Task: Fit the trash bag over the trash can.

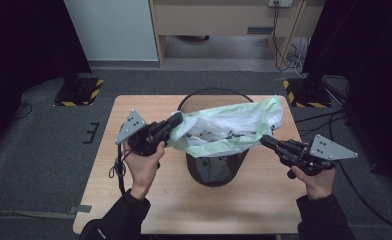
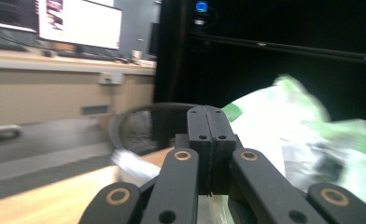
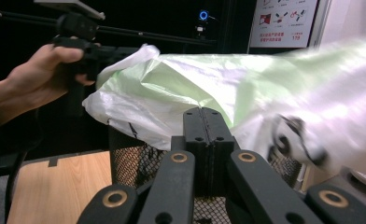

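The room is dark, with a grey floor, and in the middle stands a light wooden table (image 1: 134, 200) with a smooth top. On the table stands a round black bin (image 1: 215, 167) made of wire mesh, with lots of tiny holes in its side and a thin black ring for a rim. Over the top of the bin lies a thin plastic bag (image 1: 229, 127). It is pale green and white, soft and crinkly, with some black marks printed on it, and it is stretched out wide above the bin's mouth. The left gripper (image 1: 174, 120) is at the bag's left edge. Its two black jaws are pressed flat together, and the bag's edge sits right at their tips, so it seems pinched there. In the left gripper view the bag bulges just to the right of the closed jaws, blurry and bright. The right gripper (image 1: 265, 141) is at the bag's right lower edge, and its jaws are pressed together too. In the right gripper view the bag fills the space just past the jaw tips, but it is hard to tell if plastic is caught between them. Each gripper has a grey plate with three corners on top. Farther out, yellow and black striped bases stand on the floor behind the table.
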The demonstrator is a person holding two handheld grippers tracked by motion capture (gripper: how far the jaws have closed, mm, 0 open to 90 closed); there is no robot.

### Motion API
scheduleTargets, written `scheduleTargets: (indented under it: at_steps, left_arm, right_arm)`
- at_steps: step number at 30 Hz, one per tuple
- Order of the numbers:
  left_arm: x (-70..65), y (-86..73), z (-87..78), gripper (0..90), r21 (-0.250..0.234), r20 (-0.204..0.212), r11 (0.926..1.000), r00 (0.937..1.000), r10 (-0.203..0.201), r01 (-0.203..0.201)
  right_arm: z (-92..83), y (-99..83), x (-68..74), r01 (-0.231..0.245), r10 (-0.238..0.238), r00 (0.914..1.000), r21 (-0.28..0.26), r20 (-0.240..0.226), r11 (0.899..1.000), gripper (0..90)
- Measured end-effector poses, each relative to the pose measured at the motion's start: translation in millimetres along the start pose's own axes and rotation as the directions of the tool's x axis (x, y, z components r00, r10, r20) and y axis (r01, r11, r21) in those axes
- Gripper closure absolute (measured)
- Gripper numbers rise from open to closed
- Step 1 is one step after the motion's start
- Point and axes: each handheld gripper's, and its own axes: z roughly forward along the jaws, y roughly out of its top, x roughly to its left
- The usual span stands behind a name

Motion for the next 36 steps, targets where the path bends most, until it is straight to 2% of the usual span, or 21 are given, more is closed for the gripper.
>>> scheduleTargets:
  at_steps: [1,3,7,10,11,12,14,16,18,19,23,25,27,29,31,34,36]
  left_arm:
    - [7.2,3.7,2.9,90.0,-0.004,-0.015,1.0000,0.9999,-0.006,0.006]
    - [18.1,7.9,8.4,90.0,0.016,-0.061,0.9998,0.9980,0.013,-0.012]
    - [36.1,6.5,26.2,90.0,0.058,-0.116,0.9979,0.9926,0.035,-0.028]
    - [47.5,2.1,39.3,90.0,0.055,-0.119,0.9982,0.9924,0.032,-0.026]
    - [50.0,0.7,43.2,90.0,0.054,-0.116,0.9985,0.9931,0.019,-0.013]
    - [51.3,-1.3,47.8,90.0,0.055,-0.114,0.9985,0.9935,0.006,0.000]
    - [52.6,-3.6,55.3,90.0,0.069,-0.127,0.9975,0.9916,0.021,-0.012]
    - [54.4,-6.7,62.6,89.9,0.078,-0.136,0.9969,0.9907,0.011,0.000]
    - [55.9,-8.5,67.2,89.9,0.085,-0.149,0.9964,0.9887,0.017,-0.004]
    - [57.0,-9.4,68.8,89.9,0.086,-0.143,0.9963,0.9897,0.010,0.003]
    - [56.8,-10.7,67.0,89.9,0.079,-0.127,0.9969,0.9918,0.003,0.007]
    - [54.7,-9.4,62.5,89.9,0.068,-0.121,0.9977,0.9927,0.007,0.001]
    - [53.1,-7.9,58.8,90.0,0.055,-0.116,0.9985,0.9933,0.009,-0.003]
    - [51.1,-5.8,55.2,90.0,0.040,-0.108,0.9992,0.9941,0.011,-0.007]
    - [48.5,-3.3,51.9,90.0,0.027,-0.107,0.9994,0.9940,0.023,-0.021]
    - [44.2,-0.7,49.4,90.0,0.023,-0.104,0.9991,0.9938,0.039,-0.037]
    - [42.7,0.7,49.6,89.9,0.020,-0.111,0.9988,0.9927,0.047,-0.045]
  right_arm:
    - [-0.8,-0.1,-1.0,-0.007,0.007,1.0000,-0.001,0.000,1.000,90.0]
    - [-1.7,-1.6,-4.1,-0.009,0.009,1.0000,0.004,0.000,1.000,90.0]
    - [-2.8,-5.9,-10.1,-0.029,0.030,0.9995,0.017,-0.011,0.999,90.0]
    - [-6.2,-9.5,-16.9,-0.037,0.037,0.9993,0.026,0.005,0.999,90.0]
    - [-7.2,-10.4,-18.7,-0.041,0.040,0.9991,0.025,0.013,0.999,90.0]
    - [-8.6,-11.5,-20.8,-0.047,0.047,0.9988,0.027,0.018,0.999,90.0]
    - [-10.2,-14.1,-24.3,-0.056,0.055,0.9982,0.038,0.023,0.998,90.0]
    - [-10.0,-17.7,-26.8,-0.060,0.060,0.9981,0.059,0.011,0.996,90.0]
    - [-9.1,-19.6,-27.4,-0.059,0.059,0.9982,0.085,0.003,0.995,90.0]
    - [-9.1,-20.4,-27.7,-0.061,0.062,0.9981,0.104,-0.002,0.993,90.0]
    - [-10.7,-19.6,-29.1,-0.077,0.076,0.9971,0.112,0.012,0.991,89.0]
    - [-11.9,-16.3,-29.0,-0.078,0.076,0.9968,0.097,0.024,0.992,82.5]
    - [-13.7,-9.4,-28.8,-0.096,0.095,0.9951,0.050,0.029,0.994,73.5]
    - [-15.4,-2.0,-28.4,-0.089,0.088,0.9952,0.025,0.041,0.996,63.3]
    - [-17.2,9.0,-27.8,-0.092,0.093,0.9943,-0.016,0.052,0.996,57.5]
    - [-13.5,24.2,-28.2,-0.091,0.096,0.9924,-0.067,0.077,0.994,46.4]
    - [-8.5,31.5,-28.5,-0.104,0.114,0.9870,-0.095,0.113,0.990,38.2]
